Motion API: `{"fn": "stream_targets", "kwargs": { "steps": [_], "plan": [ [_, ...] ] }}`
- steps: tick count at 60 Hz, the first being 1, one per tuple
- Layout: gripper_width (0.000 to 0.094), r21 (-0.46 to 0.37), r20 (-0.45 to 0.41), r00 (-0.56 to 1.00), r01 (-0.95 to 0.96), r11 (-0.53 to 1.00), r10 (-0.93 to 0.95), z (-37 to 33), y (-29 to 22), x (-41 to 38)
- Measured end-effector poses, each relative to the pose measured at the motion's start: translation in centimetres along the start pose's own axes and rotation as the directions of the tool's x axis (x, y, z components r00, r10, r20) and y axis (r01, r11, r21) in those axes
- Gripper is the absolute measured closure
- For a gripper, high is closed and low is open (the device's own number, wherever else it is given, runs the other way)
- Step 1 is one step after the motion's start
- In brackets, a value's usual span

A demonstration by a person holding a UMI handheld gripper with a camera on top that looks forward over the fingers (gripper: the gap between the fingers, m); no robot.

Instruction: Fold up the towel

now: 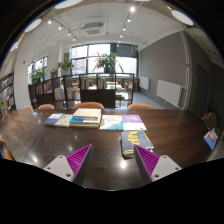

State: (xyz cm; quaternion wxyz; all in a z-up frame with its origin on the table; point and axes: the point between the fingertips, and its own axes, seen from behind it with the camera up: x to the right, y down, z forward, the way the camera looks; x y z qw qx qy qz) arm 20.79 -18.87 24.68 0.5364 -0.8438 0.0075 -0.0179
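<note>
Two pink-padded fingers (76, 158) of the gripper (111, 161) stand wide apart — holding nothing — above the table (100, 140).

table (100, 145): dark wood, books lying on it
windows (95, 55): bright, beyond chairs (88, 105)
ceiling lights (131, 10): on

Gripper (113, 160) fingers apart above dark table (100, 140), books (85, 120) beyond

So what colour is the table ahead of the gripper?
Dark brown table, seen in the gripper view.
</note>
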Motion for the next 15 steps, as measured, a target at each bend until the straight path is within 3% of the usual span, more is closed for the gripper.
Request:
{"fn": "stream_targets", "kwargs": {
  "steps": [15],
  "plan": [
    [0.0101,0.002,-0.007,1.0,0.017,1.0,-0.017,-1.9,0.4,-1.2]
  ]
}}
